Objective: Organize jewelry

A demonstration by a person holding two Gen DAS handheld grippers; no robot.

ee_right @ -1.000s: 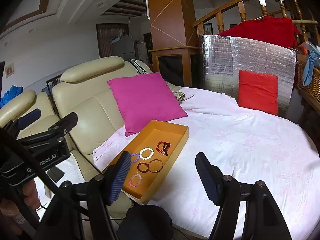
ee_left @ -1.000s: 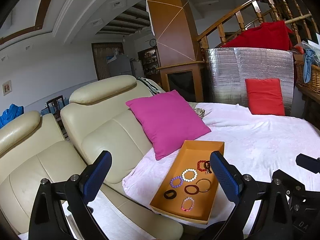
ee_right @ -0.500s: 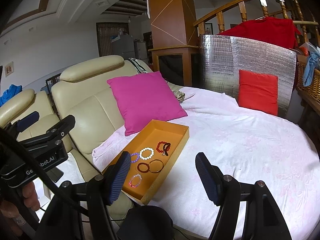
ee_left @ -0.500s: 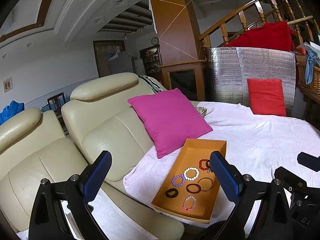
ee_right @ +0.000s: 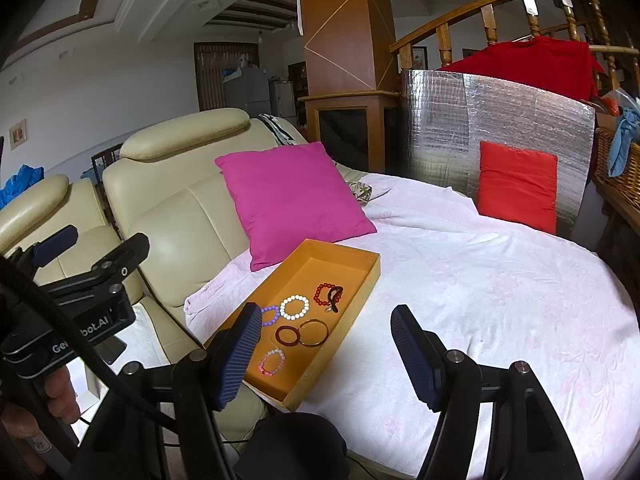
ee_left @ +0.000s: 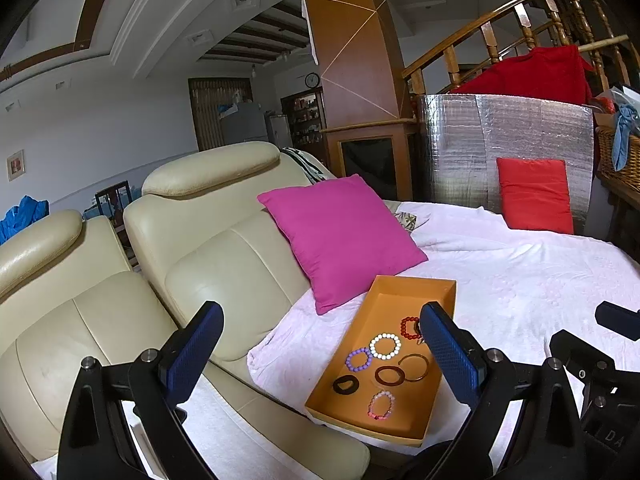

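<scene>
From my left gripper (ee_left: 320, 344) I look across two cream leather recliners (ee_left: 224, 264), smooth and puffy with padded headrests, that butt against the left edge of a round bed (ee_right: 500, 280) covered in a pale pink cloth with a faint raised floral pattern. My left jaws stand wide apart with nothing between them, the blue pads ribbed like rubber mesh. My right gripper (ee_right: 324, 344) hangs over the near edge of the bed, jaws also spread and empty.

The orange tray (ee_right: 360, 280), a shallow rectangular box with low straight walls, lies near the bed's left edge, one short end jutting toward me. Inside I see the jewelry spread on its floor: a white bead bracelet (ee_right: 295, 307), a purple bead bracelet (ee_right: 270, 315) just beside it, a red bead bracelet (ee_right: 323, 294) with a dark piece lying over it, a dark red bangle (ee_right: 287, 335) touching a thin brown bangle (ee_right: 314, 332), a pink bead bracelet (ee_right: 272, 361) nearest me, and a black ring-shaped band (ee_left: 345, 383) seen only from the left camera.

A magenta square cushion (ee_right: 292, 200) leans against the recliner right behind the tray's far end. At the far edge of the bed a red cushion (ee_right: 518, 184) stands against a crinkled silver foil panel (ee_right: 460, 132). Nothing lies between my right gripper and the tray; its left finger (ee_right: 240, 356) overlaps the tray's near corner in view.
</scene>
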